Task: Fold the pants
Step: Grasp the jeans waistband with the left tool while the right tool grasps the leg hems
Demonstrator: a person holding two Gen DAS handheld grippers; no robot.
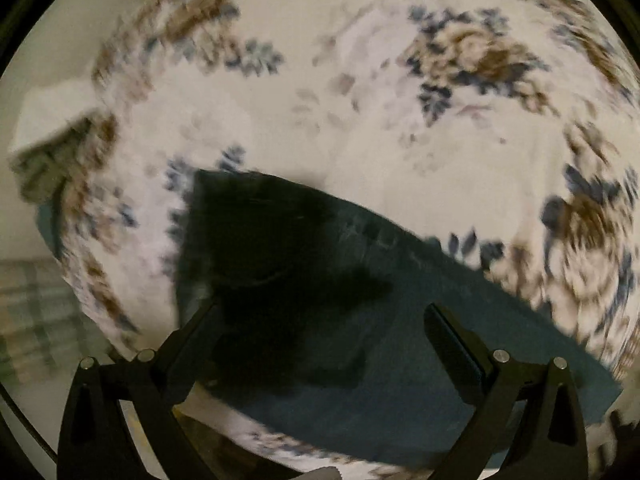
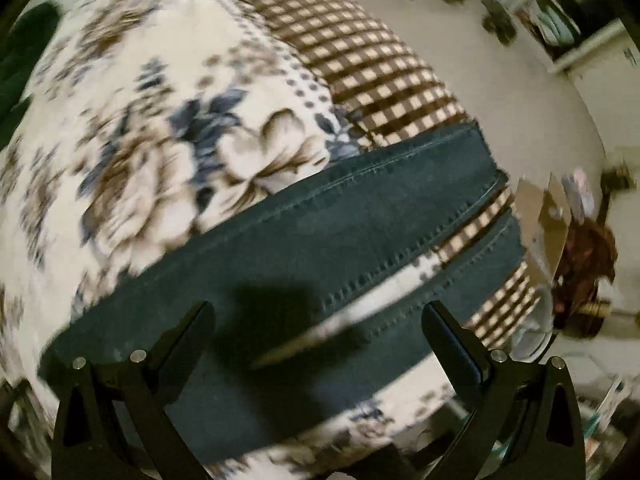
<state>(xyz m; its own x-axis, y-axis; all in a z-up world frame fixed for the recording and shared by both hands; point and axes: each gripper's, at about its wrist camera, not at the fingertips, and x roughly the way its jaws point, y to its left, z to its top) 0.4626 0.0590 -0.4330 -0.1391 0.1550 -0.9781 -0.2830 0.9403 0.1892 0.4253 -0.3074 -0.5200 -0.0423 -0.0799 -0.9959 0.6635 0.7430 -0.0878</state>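
No legible text, label or number anywhere in either view.

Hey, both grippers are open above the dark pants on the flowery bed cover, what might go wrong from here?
1. The two pant legs lie split, with bed cover showing between them; the right gripper may pinch only one.
2. The hems sit near the bed's edge, so a tug could drag them off.
3. The left gripper is above flat cloth and might also catch the bed cover.
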